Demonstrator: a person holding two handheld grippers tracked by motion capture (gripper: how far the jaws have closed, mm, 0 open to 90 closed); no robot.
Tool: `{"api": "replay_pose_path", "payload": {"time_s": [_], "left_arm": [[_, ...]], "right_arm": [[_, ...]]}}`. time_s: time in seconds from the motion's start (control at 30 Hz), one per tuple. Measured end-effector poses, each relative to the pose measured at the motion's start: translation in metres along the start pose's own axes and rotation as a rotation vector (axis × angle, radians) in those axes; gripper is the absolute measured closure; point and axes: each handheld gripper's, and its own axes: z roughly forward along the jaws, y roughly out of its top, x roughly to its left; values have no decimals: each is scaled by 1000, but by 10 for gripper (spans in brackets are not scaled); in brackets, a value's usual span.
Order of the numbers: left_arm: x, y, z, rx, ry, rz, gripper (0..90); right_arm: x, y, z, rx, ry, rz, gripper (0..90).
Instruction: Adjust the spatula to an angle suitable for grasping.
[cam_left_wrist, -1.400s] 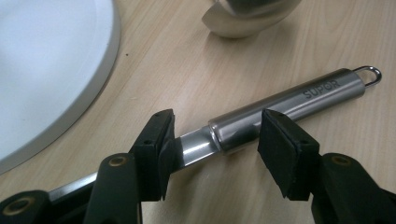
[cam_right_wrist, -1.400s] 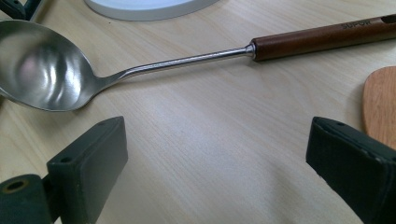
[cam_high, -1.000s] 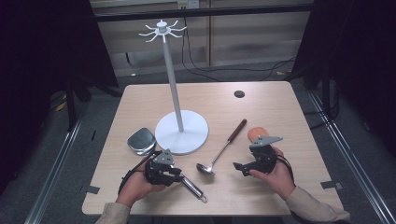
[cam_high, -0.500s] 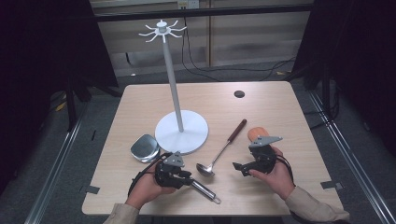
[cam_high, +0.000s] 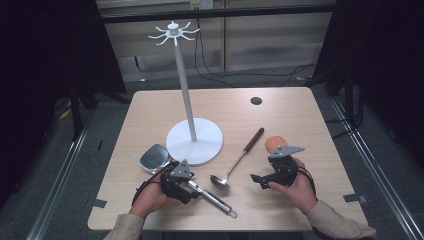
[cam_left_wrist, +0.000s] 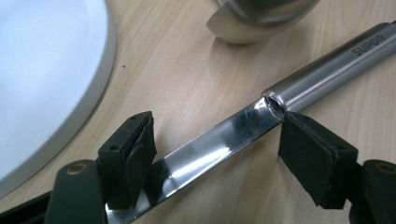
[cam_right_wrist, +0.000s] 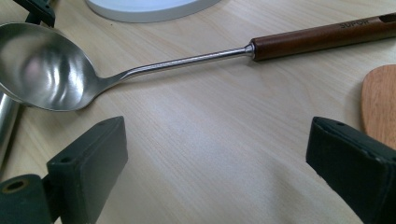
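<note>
A steel spatula (cam_high: 154, 157) lies at the front left, its handle (cam_high: 220, 204) running toward the table's near edge. My left gripper (cam_high: 196, 189) is open and straddles the flat neck of the spatula (cam_left_wrist: 219, 140), one pad (cam_left_wrist: 135, 149) on each side of it. A steel ladle (cam_high: 220, 181) with a brown wooden handle (cam_high: 252, 140) lies in the middle. My right gripper (cam_high: 256, 179) is open just right of the ladle's bowl (cam_right_wrist: 42, 65), with bare table between its jaws (cam_right_wrist: 219, 172).
A white stand (cam_high: 195, 141) with a round base, a tall pole and hooks on top stands behind the spatula. An orange wooden utensil (cam_high: 275, 144) lies under the right hand. A small black disc (cam_high: 256, 100) sits at the back right.
My left hand and gripper have slid to the right along the spatula, and the spatula has shifted slightly right and nearer. The right gripper has stayed put.
</note>
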Motion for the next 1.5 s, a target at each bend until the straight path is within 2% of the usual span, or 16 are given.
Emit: {"api": "replay_pose_path", "payload": {"time_s": [0.07,0.1,0.13,0.4,0.53,0.73,0.9,1.07,1.17,1.2,1.23,1.27,1.37,1.4,1.43,1.5], "left_arm": [[0,1,-2,3,-14,-10,317],[-2,0,-3,6,-22,-38,323],[-3,0,-3,-2,-12,-39,327],[-13,-3,-9,11,-27,-74,432],[-19,-3,-10,11,-24,-84,465],[-28,0,-7,-1,-59,-83,546],[-31,5,-4,24,-68,-74,581],[-33,10,0,-1,-82,-117,620],[-33,11,0,-6,-89,-114,645],[-33,11,1,-10,-89,-100,641],[-34,11,0,20,-83,-62,631],[-34,13,-1,46,-76,-48,627],[-34,11,0,29,-78,-16,556],[-34,13,-1,44,-77,8,547],[-34,13,-3,53,-71,3,546],[-32,13,-3,31,-79,-4,534]], "right_arm": [[0,0,0,-1,-4,0,49],[-1,-1,0,-1,-4,-1,49],[-1,-1,0,-1,-5,-1,49],[2,3,5,-1,10,-10,49],[5,7,9,3,24,-23,48],[8,12,15,2,33,-35,48],[9,13,16,-3,37,-40,49],[7,12,14,-2,36,-36,48],[6,11,13,-5,35,-30,49],[5,11,12,-4,28,-27,48],[5,11,12,-4,29,-23,49],[5,11,12,-9,28,-27,48],[4,10,11,-9,29,-26,48],[4,10,10,-7,27,-21,48],[4,10,10,-8,27,-17,48],[2,9,9,-12,20,-22,48]]}}
